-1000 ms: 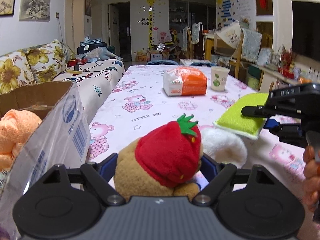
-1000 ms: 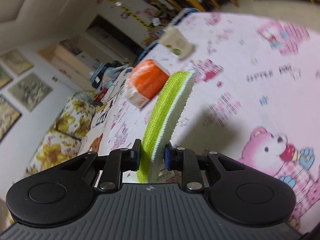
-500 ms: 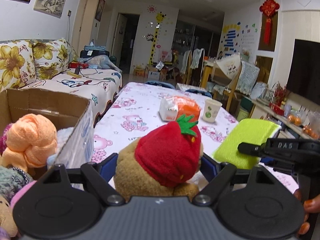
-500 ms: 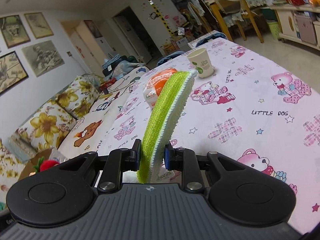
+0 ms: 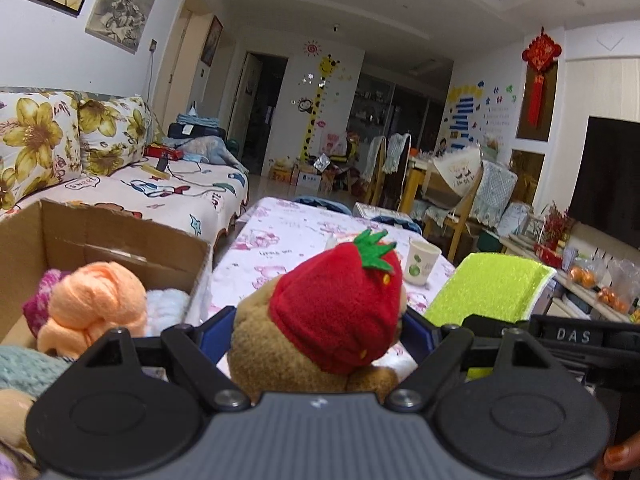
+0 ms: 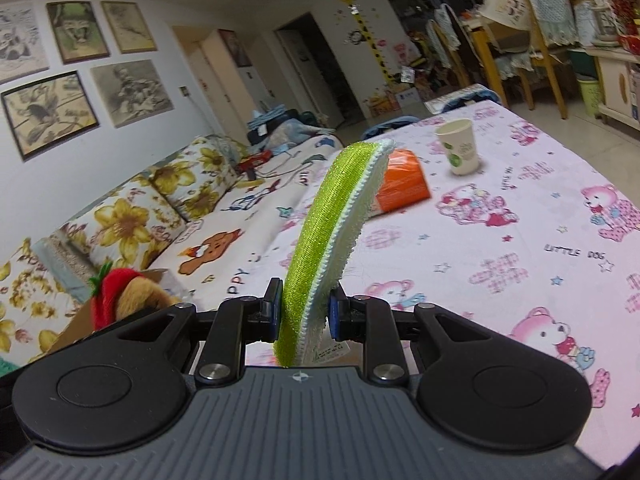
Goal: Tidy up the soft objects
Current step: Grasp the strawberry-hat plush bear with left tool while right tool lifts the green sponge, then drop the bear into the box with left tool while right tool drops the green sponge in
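Note:
My left gripper is shut on a brown plush bear with a red strawberry hat, held in the air beside the cardboard box. The box holds an orange yarn ball and other soft things. My right gripper is shut on a lime-green sponge cloth, held upright above the table; the cloth also shows in the left wrist view. The bear shows at the left of the right wrist view.
The table has a pink cartoon-bear cloth. On it stand a paper cup and an orange tissue pack. A floral sofa lies to the left. Chairs and shelves stand at the far end.
Both grippers have risen and tilted up. The left one moved with the bear toward the box, so more of the box's inside shows. The right one holds the cloth higher above the table.

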Motion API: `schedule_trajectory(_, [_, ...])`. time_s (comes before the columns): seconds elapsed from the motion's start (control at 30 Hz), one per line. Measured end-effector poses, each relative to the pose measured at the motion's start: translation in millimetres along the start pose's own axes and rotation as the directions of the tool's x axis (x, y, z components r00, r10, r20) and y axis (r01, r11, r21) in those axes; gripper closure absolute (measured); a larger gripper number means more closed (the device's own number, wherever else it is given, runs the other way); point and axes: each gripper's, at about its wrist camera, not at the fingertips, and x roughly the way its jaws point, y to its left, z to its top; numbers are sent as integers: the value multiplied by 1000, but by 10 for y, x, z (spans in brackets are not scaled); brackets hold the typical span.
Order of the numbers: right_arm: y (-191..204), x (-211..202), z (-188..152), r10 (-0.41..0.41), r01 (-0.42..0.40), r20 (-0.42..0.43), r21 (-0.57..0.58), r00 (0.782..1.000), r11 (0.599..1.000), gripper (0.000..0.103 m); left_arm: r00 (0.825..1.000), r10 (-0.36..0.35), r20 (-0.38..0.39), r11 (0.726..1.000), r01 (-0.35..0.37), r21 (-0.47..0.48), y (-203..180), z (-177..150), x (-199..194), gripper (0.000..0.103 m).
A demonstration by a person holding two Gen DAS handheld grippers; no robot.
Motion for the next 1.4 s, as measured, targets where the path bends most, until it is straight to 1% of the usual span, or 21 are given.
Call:
schedule_trajectory(0.2, [141, 45, 1, 56, -57, -10, -35, 998, 998, 76, 998, 10, 59, 999, -7, -39, 126, 69, -143, 19])
schedule_trajectory(0.43, [381, 97, 47, 122, -124, -18, -117, 992, 985, 76, 991, 29, 134, 996, -18, -87, 313, 146, -371, 18])
schedule_trajectory(0.53, [513, 119, 56, 151, -152, -20, -170, 988, 974, 76, 985, 59, 160, 993, -41, -114, 402, 165, -461, 18])
schedule_trajectory(0.67, [661, 213, 49, 201, -207, -48, -198, 978, 958, 76, 976, 120, 180, 982, -90, -167, 559, 182, -550, 18])
schedule_trajectory(0.87, [770, 418, 64, 258, -278, -118, -207, 959, 938, 75, 958, 238, 162, 950, -195, -243, 830, 200, -596, 18])
schedule_trajectory(1.07, [937, 693, 91, 243, -286, -181, -272, 953, 919, 75, 926, 353, 135, 900, -297, -319, 1112, 203, -651, 18])
schedule_trajectory(1.13, [935, 752, 47, 253, -306, -222, -253, 942, 918, 75, 915, 387, 117, 882, -329, -338, 1188, 198, -649, 18])
schedule_trajectory(1.2, [923, 821, 35, 270, -330, -267, -215, 925, 919, 75, 904, 415, 101, 866, -358, -349, 1258, 201, -642, 18])
schedule_trajectory(1.23, [864, 776, -9, 279, -346, -295, -208, 914, 915, 75, 901, 423, 95, 860, -367, -355, 1286, 193, -646, 18])
schedule_trajectory(1.3, [894, 845, -49, 287, -370, -344, -203, 894, 907, 75, 895, 439, 78, 850, -385, -360, 1329, 190, -641, 18])
schedule_trajectory(1.37, [924, 872, -95, 280, -377, -379, -212, 882, 902, 75, 891, 449, 65, 842, -398, -363, 1347, 185, -640, 18])
schedule_trajectory(1.4, [945, 869, -114, 272, -375, -389, -221, 880, 900, 74, 891, 450, 62, 841, -399, -366, 1352, 184, -640, 18])
